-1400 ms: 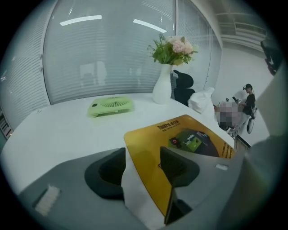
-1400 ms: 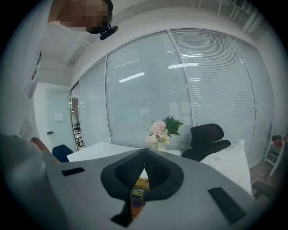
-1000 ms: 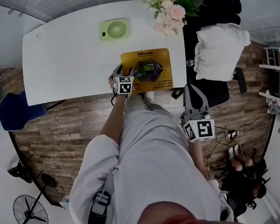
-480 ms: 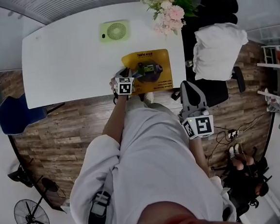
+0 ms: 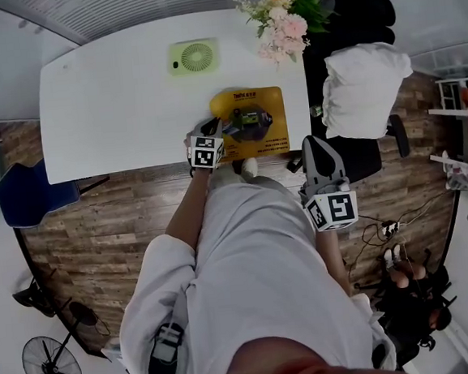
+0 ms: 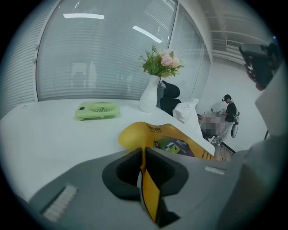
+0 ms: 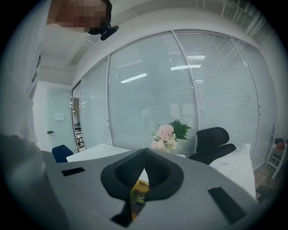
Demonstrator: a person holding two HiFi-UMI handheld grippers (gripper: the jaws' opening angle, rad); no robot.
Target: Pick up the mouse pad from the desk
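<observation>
The yellow mouse pad [image 5: 261, 127] with a dark printed picture lies at the near right edge of the white desk [image 5: 113, 103]. Its near left part curls up off the desk. My left gripper [image 5: 219, 130] pinches that raised edge. In the left gripper view the jaws are closing, and the pads of the left gripper [image 6: 143, 155] press on the thin yellow mouse pad [image 6: 173, 143] between them. My right gripper [image 5: 316, 144] hangs off the desk to the right, beside my body. Seen from the right gripper view, the right gripper [image 7: 144, 152] has its tips together and holds nothing.
A green flat fan [image 5: 194, 54] lies at the back of the desk, and a vase of flowers [image 5: 280, 15] stands at the back right corner. A black chair with a white cushion [image 5: 367, 81] stands right of the desk. A blue chair [image 5: 22, 188] is at the left.
My left gripper has shut on the pad's near left edge and risen a little. The pad's left side has curled up off the desk. The right gripper has stayed put.
</observation>
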